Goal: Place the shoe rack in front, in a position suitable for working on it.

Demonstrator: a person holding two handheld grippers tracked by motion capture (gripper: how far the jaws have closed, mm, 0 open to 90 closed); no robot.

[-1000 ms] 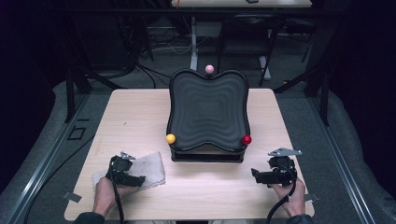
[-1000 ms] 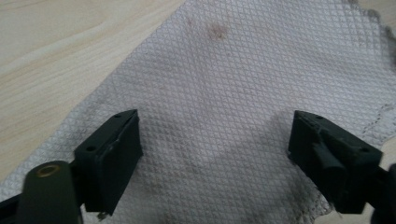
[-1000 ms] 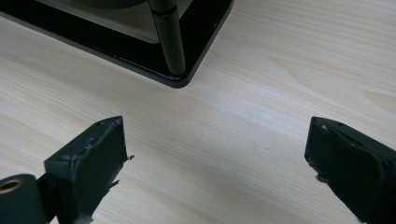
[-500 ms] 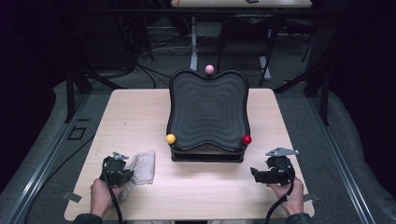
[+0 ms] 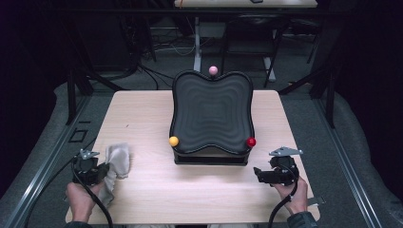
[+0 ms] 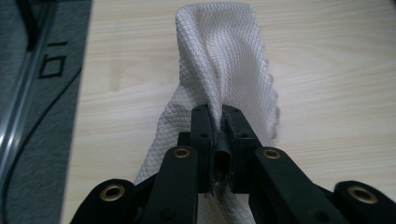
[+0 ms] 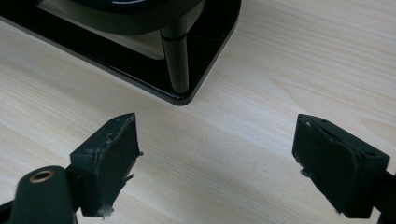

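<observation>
1. White waffle-textured cloth sat at the near-left corner of the light wooden table, bunched up, pinched between the jaws of the left gripper.
2. Left gripper jaws were closed almost fully, with only the fold of cloth between them; cloth rose forward from the jaw tips and spilled down either side of them onto the table.
3. In the high view, the cloth lay just right of the left gripper, partly draped over the left hand, well apart from the stand.
4. Right gripper jaws were spread wide apart, nothing between them, only bare tabletop below.
5. Right gripper was held by the right hand at the near-right of the table, near the front-right corner of the stand, not touching it.
6. Black wavy-surfaced tilted tray on a black stand stood mid-table, between the two grippers and farther back.
7. Yellow ball was at the tray's near-left corner, red ball at the near-right corner, pink ball at the far edge's middle.
8. Black base corner and post of the stand showed in the right gripper view, ahead of the open jaws.
</observation>
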